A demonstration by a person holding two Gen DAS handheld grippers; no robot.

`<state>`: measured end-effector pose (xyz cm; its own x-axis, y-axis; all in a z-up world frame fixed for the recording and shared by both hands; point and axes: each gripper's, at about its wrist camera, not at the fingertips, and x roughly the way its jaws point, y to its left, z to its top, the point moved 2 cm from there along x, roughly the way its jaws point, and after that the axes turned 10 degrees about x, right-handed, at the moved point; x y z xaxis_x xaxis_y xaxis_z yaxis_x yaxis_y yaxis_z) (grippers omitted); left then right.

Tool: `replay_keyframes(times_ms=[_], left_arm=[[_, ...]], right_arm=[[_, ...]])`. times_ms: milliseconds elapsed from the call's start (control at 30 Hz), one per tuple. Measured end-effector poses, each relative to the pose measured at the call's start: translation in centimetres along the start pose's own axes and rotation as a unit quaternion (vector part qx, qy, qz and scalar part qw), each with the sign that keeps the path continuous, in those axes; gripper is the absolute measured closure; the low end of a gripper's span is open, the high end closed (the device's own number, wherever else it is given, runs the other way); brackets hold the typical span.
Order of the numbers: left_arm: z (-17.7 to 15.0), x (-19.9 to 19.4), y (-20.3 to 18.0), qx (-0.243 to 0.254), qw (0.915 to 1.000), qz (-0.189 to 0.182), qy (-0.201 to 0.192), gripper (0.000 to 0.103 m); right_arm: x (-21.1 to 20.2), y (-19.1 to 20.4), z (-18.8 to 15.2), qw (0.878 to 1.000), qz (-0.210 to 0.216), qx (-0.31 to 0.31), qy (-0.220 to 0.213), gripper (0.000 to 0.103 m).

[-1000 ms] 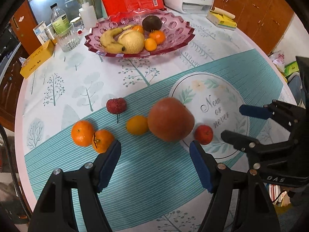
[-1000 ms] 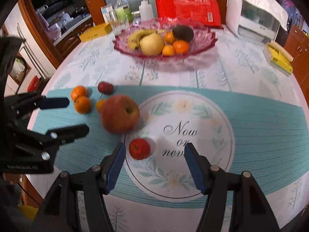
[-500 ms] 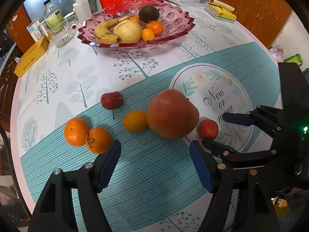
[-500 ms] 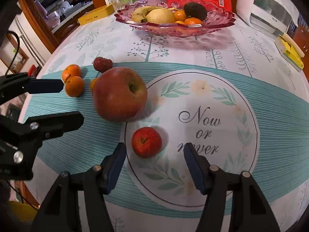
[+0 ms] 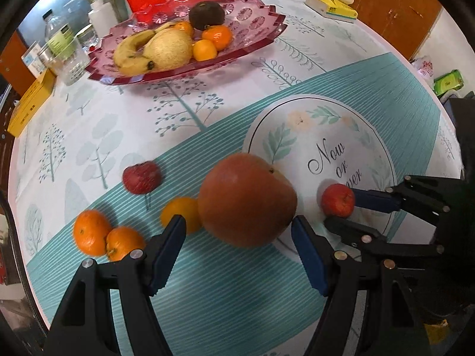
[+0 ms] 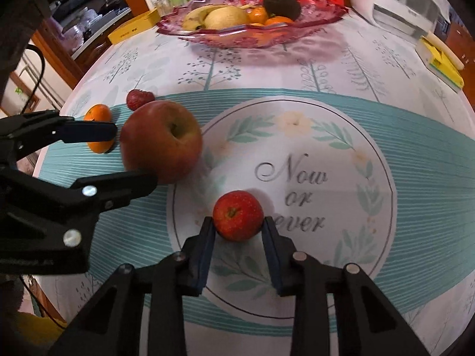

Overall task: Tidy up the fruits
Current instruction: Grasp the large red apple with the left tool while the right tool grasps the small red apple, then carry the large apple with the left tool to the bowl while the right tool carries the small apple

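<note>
Fruit lies loose around the big round apple (image 5: 246, 198): your left gripper (image 5: 237, 231) straddles it, blue pads spread, not touching. Just right of it, your right gripper (image 6: 239, 228) pinches the small glossy red apple (image 6: 237, 215) on the printed tablecloth (image 6: 326, 136).

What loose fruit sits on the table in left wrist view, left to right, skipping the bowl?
Two touching oranges → strawberry → small orange → big apple → small red apple, between the right claw tips.
</note>
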<state>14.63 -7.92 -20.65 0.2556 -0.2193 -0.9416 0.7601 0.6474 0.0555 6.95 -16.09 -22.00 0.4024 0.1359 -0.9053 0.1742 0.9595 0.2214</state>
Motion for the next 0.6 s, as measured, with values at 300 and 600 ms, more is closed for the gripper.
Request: replay_keyframes(times_ms=[300, 600], left_arm=[[1.2, 1.3, -0.8, 0.022, 0.9994, 0.026, -0.008, 0.032], [1.6, 1.8, -1.1, 0.034, 0.9983, 0.047, -0.011, 0.032]], right_arm=[[-0.8, -2.4, 0.0, 1.000, 0.001, 0.029, -0.006, 0.070], [-1.4, -2.8, 0.3, 0.999, 0.006, 0.033, -0.012, 0.070]])
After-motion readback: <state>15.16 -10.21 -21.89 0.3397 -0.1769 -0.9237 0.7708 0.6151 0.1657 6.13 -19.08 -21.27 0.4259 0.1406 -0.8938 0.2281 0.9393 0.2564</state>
